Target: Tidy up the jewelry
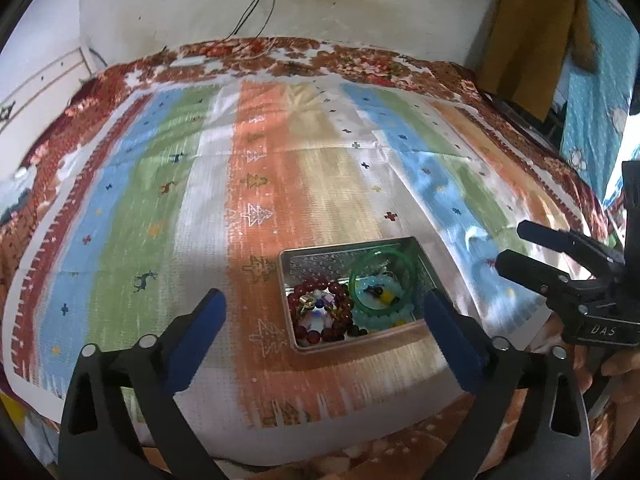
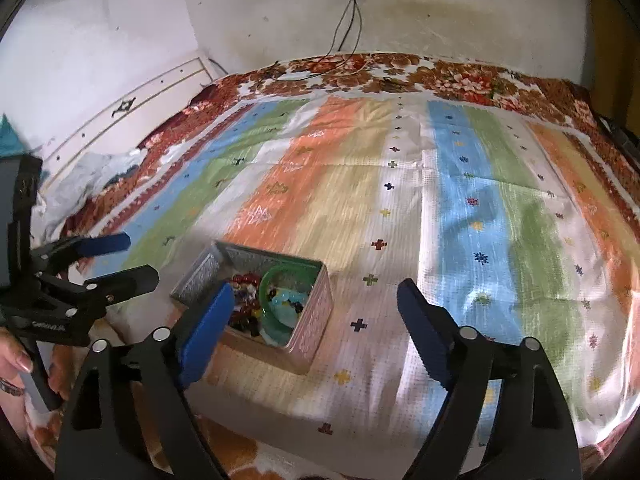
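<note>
Metal tin (image 1: 352,344): open, holding green bangle (image 1: 382,282) and dark red bead bracelet (image 1: 320,312).
Left gripper (image 1: 326,312): jaws wide, empty.
Right gripper (image 2: 316,308): jaws wide, empty.

Readable text: one item only. "DAS", pale raised letters on black body of right gripper (image 1: 508,248), lower right of left wrist view. Similar pale marking on left gripper (image 2: 136,258) body, lower left of right wrist view, too blurred to read. No other labels/nos.
</note>
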`<state>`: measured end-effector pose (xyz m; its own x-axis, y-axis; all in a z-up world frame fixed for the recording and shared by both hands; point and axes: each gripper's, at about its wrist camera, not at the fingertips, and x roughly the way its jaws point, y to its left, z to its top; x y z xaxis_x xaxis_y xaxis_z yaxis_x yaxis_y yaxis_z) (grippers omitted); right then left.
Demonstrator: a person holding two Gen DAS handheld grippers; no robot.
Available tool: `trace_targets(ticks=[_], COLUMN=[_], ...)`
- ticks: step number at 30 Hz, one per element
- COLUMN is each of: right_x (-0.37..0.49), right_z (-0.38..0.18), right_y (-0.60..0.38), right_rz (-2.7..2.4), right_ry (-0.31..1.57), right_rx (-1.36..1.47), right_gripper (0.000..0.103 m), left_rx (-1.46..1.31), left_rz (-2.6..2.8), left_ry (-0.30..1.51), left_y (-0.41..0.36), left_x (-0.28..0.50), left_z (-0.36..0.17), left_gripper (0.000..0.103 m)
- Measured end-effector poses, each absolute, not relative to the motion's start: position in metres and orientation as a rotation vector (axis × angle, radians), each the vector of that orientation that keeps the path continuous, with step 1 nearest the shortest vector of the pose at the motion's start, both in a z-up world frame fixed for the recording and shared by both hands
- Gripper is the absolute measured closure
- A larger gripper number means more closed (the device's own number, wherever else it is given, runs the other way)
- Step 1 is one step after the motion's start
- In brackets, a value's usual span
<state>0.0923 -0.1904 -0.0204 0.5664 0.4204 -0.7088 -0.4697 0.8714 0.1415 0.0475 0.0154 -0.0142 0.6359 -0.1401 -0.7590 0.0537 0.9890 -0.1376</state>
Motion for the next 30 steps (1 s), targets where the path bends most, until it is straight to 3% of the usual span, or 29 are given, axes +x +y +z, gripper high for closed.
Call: trace_targets(ticks=[12, 30], right_x=[0.068, 0.053], right_z=[-0.018, -0.016], right_y=[-0.191, -0.207], right_rz=[0.496, 0.488], right_ry=[0.752, 0.701], right_rx=[-0.13, -0.071], right_gripper=[0.006, 0.006], left_rx=[-0.001, -0.039], left_rz=[-0.02, 0.026], left_ry=[0.743, 0.688], left_y=[-0.002, 0.001], left_x=[0.02, 0.004], left_z=[-0.004, -0.002], left_gripper=[0.006, 0.006])
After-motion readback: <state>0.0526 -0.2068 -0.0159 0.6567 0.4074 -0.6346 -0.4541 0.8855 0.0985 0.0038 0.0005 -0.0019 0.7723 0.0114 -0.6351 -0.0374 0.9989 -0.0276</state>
